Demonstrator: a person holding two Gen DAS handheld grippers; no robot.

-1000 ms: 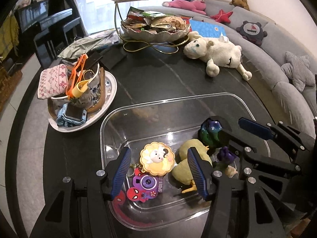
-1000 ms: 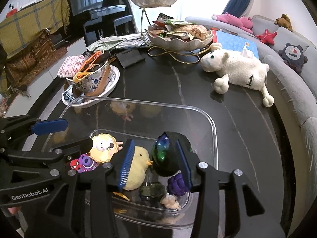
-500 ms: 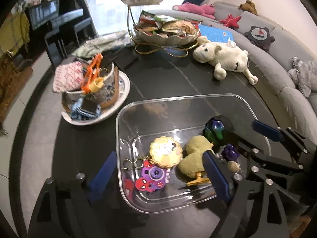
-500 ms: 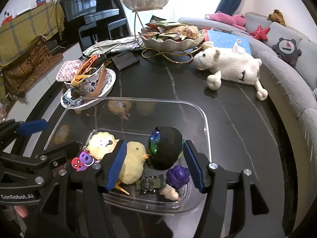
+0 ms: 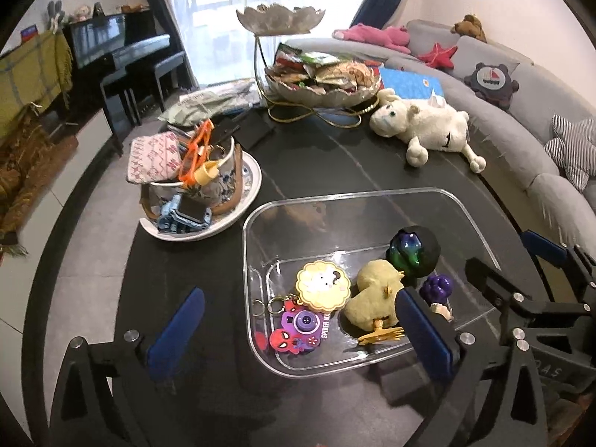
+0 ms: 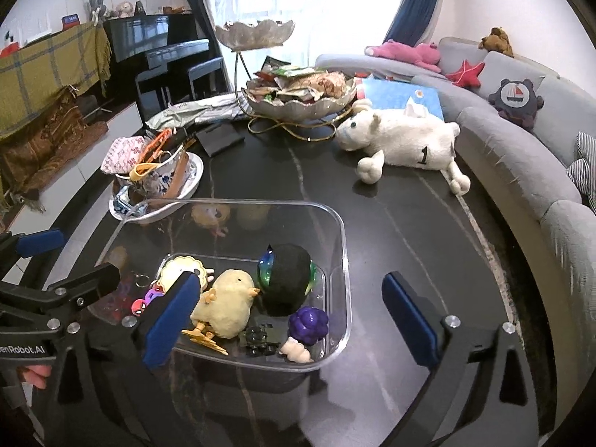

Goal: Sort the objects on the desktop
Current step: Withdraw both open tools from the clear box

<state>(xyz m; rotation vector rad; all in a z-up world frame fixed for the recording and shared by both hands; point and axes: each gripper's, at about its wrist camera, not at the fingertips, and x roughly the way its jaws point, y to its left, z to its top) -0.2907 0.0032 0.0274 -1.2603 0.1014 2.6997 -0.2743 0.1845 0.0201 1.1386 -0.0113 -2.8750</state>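
**Both grippers let go and drew back from the clear bin**

Where a second earlier the right gripper (image 6: 287, 320) had its blue pads closed around the black iridescent ball (image 6: 287, 283) inside the clear plastic bin (image 6: 344, 260), its fingers now stood spread wide and empty, lifted back from the bin. The ball rested on the bin floor, touching the yellow chick toy (image 6: 225, 303). The left gripper (image 5: 301, 333), which had hovered low over the keychains, was likewise wide open, holding nothing and pulled back, its pads straddling the bin's near left corner.

This suggested the ball's placement was finished. The bin also held a yellow sheep keychain (image 5: 323, 286), a Spider-Man charm cluster (image 5: 298, 329), a purple grape toy (image 6: 308, 322), a small dark toy car (image 6: 259, 339) and a pale little figure (image 6: 296, 350).

Items probably still to be sorted lay outside: a white plush sheep (image 6: 402, 141) on the dark marble table (image 6: 391, 223), well apart from the bin, and a crowded dish (image 5: 223, 219) just beside it.

Several things were hard to read. The right gripper's left pad covered part of the keychains, the left gripper's right pad hid the grape toy's lower half, and the dish's contents overlapped too much to name fully.
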